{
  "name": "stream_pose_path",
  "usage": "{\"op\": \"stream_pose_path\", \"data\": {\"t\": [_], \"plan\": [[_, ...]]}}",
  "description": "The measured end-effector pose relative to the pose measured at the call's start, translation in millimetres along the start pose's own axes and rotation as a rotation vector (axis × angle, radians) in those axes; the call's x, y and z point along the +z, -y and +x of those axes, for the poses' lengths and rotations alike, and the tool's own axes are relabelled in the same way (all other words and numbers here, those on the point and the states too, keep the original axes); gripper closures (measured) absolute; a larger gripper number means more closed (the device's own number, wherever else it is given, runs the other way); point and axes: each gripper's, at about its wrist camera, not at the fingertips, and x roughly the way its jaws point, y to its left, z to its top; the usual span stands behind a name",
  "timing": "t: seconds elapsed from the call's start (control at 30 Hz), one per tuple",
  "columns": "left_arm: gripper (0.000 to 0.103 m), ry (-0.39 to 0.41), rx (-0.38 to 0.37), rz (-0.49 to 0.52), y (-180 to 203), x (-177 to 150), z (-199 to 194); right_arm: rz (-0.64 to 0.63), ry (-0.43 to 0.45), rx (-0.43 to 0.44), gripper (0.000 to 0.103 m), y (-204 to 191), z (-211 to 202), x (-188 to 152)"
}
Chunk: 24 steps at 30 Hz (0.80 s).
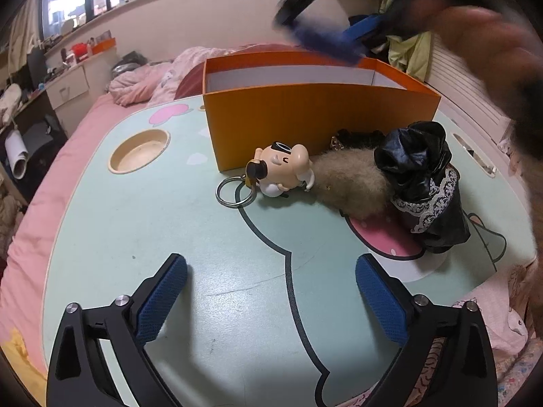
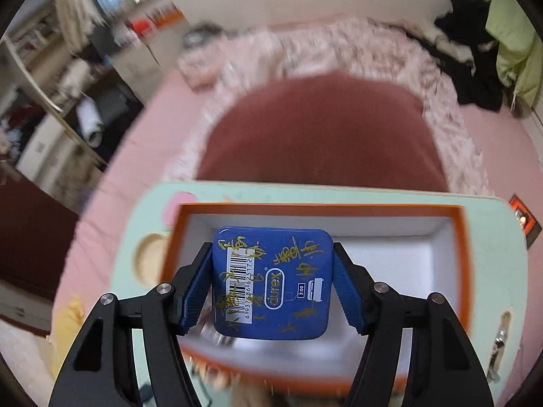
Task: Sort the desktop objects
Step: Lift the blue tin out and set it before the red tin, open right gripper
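Left tongs (image 1: 271,291) spread above the mint surface (image 1: 169,237). Pig keychain (image 1: 283,169), fur pompom (image 1: 349,183) and black lace fabric (image 1: 424,183) partly overlap beside the orange box (image 1: 305,122). Right tongs (image 2: 271,285) pinch a blue tin (image 2: 271,285) over the box; surroundings blurred.

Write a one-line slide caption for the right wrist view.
Right gripper holds a blue tin above the open orange box on the mint-green lap table.

A pink quilt (image 1: 142,81) lies crumpled on the bed beyond a maroon pillow (image 2: 319,129).
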Motion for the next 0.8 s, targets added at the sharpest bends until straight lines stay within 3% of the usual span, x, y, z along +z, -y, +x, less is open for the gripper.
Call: {"op": "stream_pose_path", "data": {"t": [0.1,0.23,0.53,0.67,0.8], "plan": [[0.001,-0.002,0.004,-0.004,-1,1,0,-0.087,0.054,0.007,0.036,-5,-33,-30],[0.001,-0.002,0.003,-0.004,-2,1,0,-0.167,0.012,-0.011,0.036,-8,-35,-72],[0.000,-0.002,0.001,-0.003,-2,0,0,-0.085,0.023,-0.134,0.036,53,-36,-126],[0.000,-0.002,0.001,-0.003,-2,0,0,-0.084,-0.018,-0.103,0.036,57,-21,-139],[0.000,-0.002,0.001,-0.002,-2,0,0,-0.066,0.035,-0.054,0.035,49,-18,-142]]}}
